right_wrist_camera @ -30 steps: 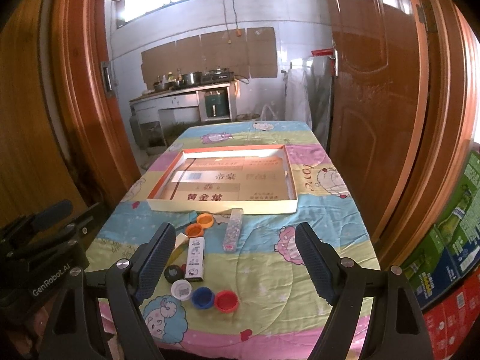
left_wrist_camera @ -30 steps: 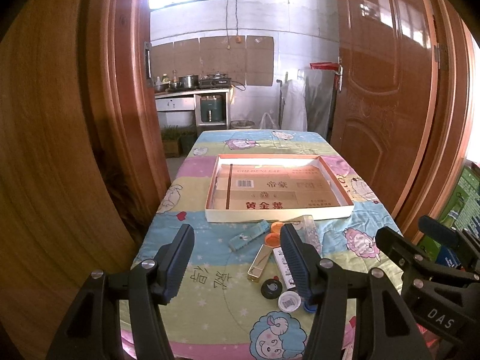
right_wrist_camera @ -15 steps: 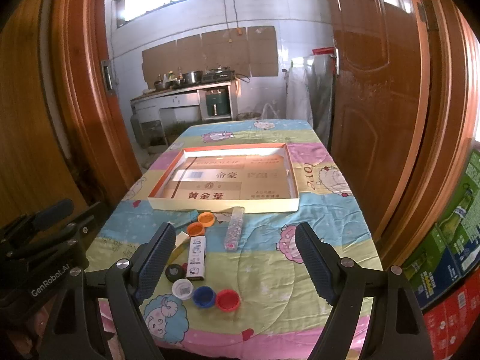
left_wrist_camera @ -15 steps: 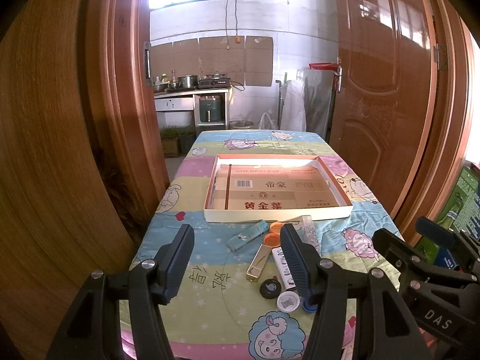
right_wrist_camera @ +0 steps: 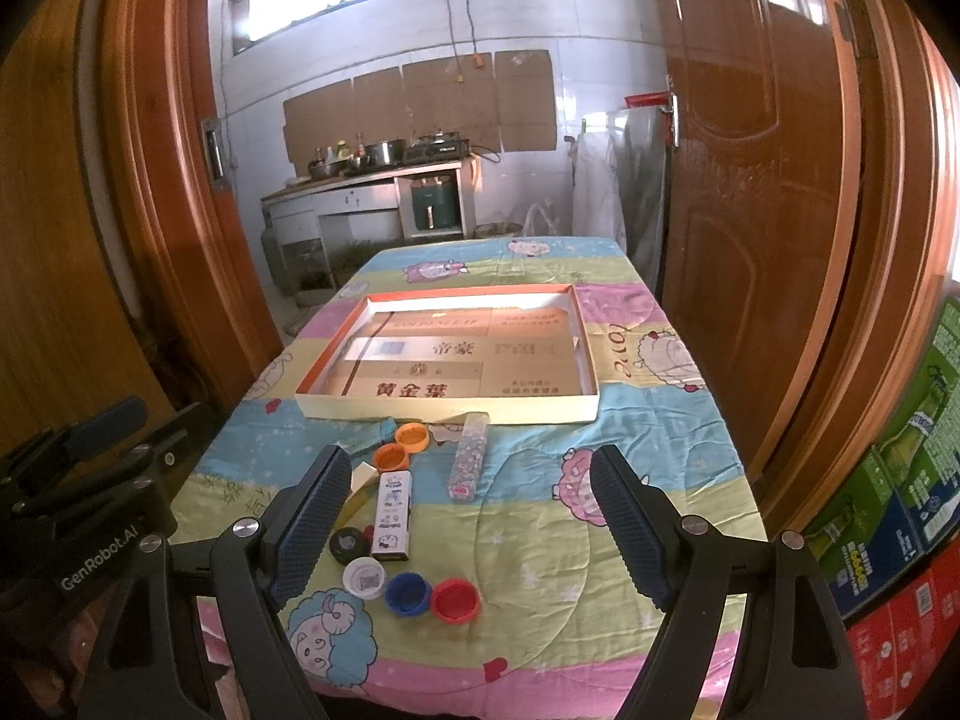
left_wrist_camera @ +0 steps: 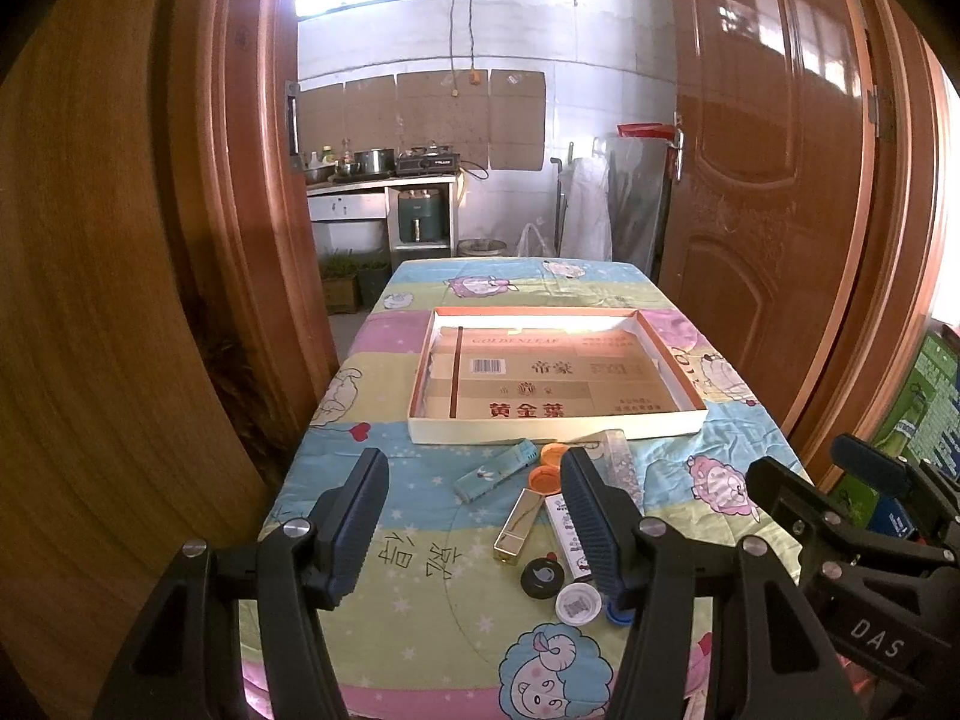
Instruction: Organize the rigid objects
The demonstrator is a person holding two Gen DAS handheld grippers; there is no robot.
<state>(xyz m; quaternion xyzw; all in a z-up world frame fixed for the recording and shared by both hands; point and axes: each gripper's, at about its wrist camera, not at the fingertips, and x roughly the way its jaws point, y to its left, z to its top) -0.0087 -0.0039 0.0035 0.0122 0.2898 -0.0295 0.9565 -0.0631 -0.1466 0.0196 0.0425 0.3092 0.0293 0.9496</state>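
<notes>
Two sets of tongs hang low in the pictures, and both stand wide with nothing between them. The left tongs sit at the bottom of the left view, and the right tongs sit at the bottom of the right view. Neither has moved since the earlier pictures, and the things on the surface lie just as they did.

"DAS" is written on the black body at the lower right of the left view. "GenRobot.AI" is written on the black body at the lower left of the right view.

The surface wears a cartoon sheep cloth, with big black Chinese letters near the left tongs. In the middle of each view lies a flat box tray with an orange rim. The cardboard inside it says "GOLDENLEAF" and has a barcode and gold Chinese letters.

The small things lie below the tray, near the bottom middle: two orange caps, a clear speckled box, a white box with cartoon pictures, a blue-green box, and a gold case. A black cap, a white cap with a square code, a blue cap and a red cap sit in a row, close together.
</notes>
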